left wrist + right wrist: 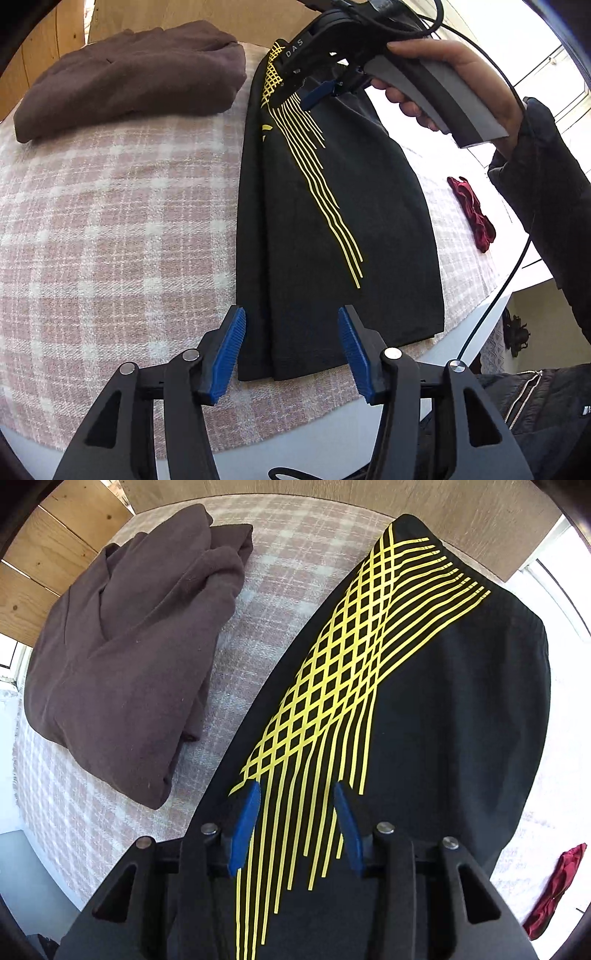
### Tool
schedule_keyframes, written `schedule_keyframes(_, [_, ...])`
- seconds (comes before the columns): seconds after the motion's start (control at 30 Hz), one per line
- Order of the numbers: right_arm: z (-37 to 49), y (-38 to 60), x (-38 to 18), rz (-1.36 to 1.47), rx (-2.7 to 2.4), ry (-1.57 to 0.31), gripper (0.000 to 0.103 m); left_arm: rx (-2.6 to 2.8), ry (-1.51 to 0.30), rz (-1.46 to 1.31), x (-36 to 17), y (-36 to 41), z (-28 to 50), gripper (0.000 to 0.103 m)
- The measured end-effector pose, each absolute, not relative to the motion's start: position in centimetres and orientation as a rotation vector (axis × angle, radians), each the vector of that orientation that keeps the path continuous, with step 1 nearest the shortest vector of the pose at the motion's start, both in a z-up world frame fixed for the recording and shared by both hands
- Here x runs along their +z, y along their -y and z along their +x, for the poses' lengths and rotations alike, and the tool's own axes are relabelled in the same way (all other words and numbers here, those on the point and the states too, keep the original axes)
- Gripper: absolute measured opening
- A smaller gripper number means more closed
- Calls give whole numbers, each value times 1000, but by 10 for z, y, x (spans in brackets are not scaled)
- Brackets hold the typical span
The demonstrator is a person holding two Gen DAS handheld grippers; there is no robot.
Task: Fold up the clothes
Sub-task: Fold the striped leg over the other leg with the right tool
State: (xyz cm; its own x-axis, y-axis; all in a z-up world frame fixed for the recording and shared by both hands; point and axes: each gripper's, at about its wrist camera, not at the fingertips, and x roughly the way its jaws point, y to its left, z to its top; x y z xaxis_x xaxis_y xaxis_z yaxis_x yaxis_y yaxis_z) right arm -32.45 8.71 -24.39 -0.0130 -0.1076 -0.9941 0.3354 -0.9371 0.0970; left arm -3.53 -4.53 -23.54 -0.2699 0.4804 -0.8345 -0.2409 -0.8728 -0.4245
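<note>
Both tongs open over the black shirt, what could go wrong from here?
1. The black shirt has a hem near the cloth's front edge; a tug by the left tongs may slide it off.
2. The right tongs hover over stacked layers; pinching only the top one would undo the fold.
3. Folding leftward may hit the brown garment.

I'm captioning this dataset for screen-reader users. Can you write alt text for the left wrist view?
A black shirt with yellow stripes lies folded lengthwise on a pink plaid cloth, the open left tool at its near hem and the right tool over its far end. A folded brown garment lies far left, a red one right.
</note>
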Motion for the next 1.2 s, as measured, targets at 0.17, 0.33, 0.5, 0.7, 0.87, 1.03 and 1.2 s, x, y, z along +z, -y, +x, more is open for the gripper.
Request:
schedule_keyframes(0.17, [-323,-86,-242,1947,-2015,-146,41,2146,222,-1560,-239,36,-36,49])
schedule_keyframes(0.33, [-322,-82,-254,1975,-2005,-192,42,2139,225,-1565,-243,37,-40,33])
schedule_keyframes(0.5, [-316,-82,-257,1957,-2020,-211,41,2138,272,-1569,-248,38,-45,18])
schedule_keyframes(0.7, [-310,-88,-260,1937,-1991,-211,14,2200,280,-1557,-238,51,-42,18])
schedule_keyframes(0.87, [-307,-96,-265,1955,-1964,-158,10,2198,238,-1506,-222,53,-34,18])
schedule_keyframes(1.03, [-302,-97,-268,1955,-1962,-157,10,2162,129,-1516,-227,28,-41,20])
schedule_keyframes(1.2, [-295,-104,-271,1955,-1957,-149,10,2149,86,-1561,-238,21,-50,21])
